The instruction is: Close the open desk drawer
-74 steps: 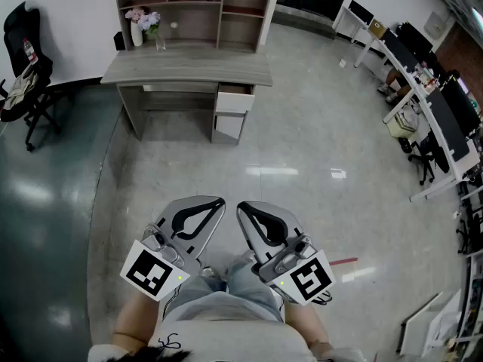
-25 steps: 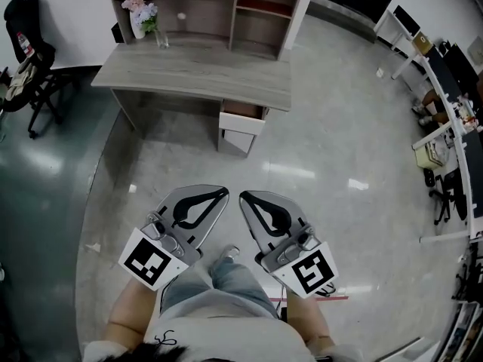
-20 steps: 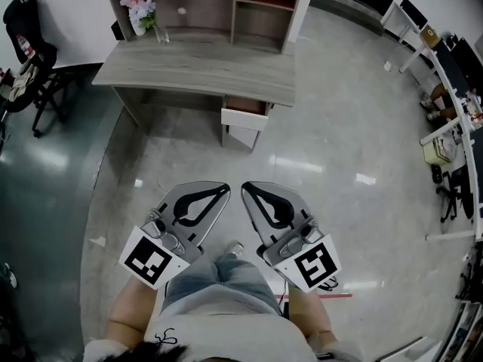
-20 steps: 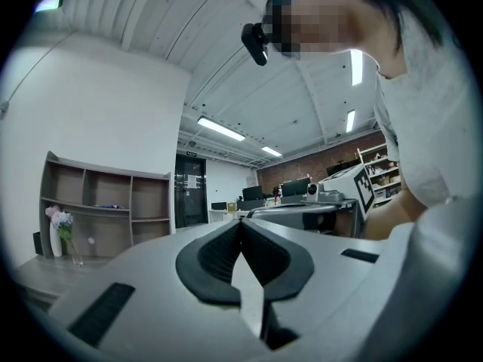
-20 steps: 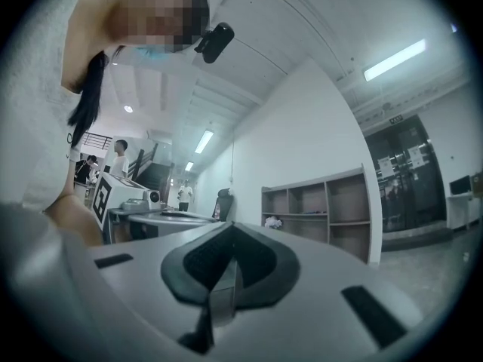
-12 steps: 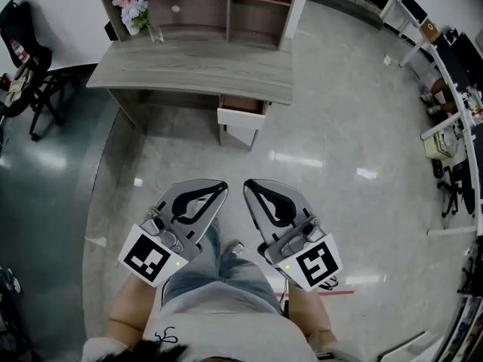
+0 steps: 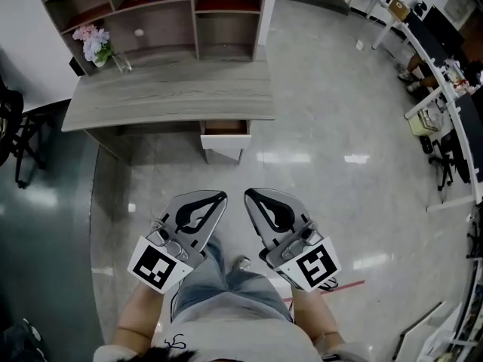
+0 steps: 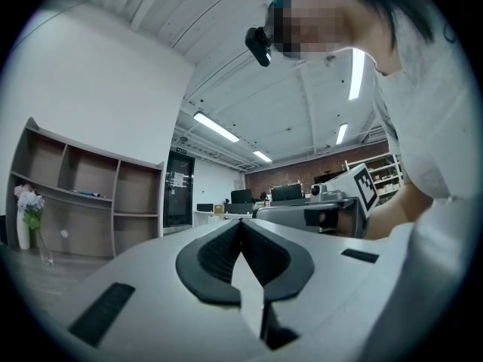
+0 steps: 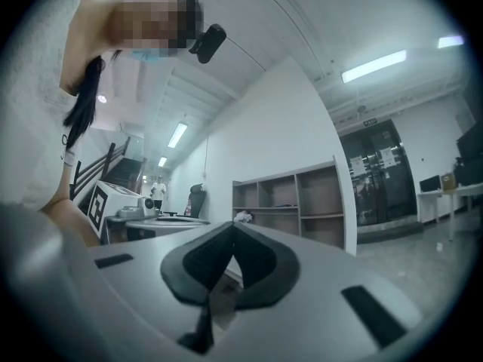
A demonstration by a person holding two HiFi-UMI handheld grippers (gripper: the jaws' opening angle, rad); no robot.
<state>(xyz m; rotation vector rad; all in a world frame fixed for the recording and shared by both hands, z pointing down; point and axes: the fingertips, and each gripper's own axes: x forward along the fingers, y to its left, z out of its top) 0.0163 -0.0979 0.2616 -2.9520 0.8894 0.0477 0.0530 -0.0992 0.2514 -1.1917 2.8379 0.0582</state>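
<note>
The grey wooden desk (image 7: 170,96) stands ahead of me on the glossy floor. Under its right end the top drawer (image 7: 224,136) is pulled out a little, its white front past the desk edge and a strip of brown inside showing. My left gripper (image 7: 218,197) and right gripper (image 7: 250,194) are held side by side at waist height, well short of the desk. Both are shut with nothing between the jaws. The left gripper view shows its closed pads (image 8: 226,255), and so does the right gripper view with its pads (image 9: 219,266).
A shelf unit (image 7: 158,10) stands on the back of the desk, with flowers in a vase (image 7: 94,44) and a glass (image 7: 121,62) at its left. A black chair (image 7: 11,127) is at the far left. White office desks (image 7: 445,89) line the right. Red tape (image 7: 339,286) marks the floor.
The desk has come nearer and shifted left in the head view as I walk toward it. Both grippers have stayed shut and side by side in front of me.
</note>
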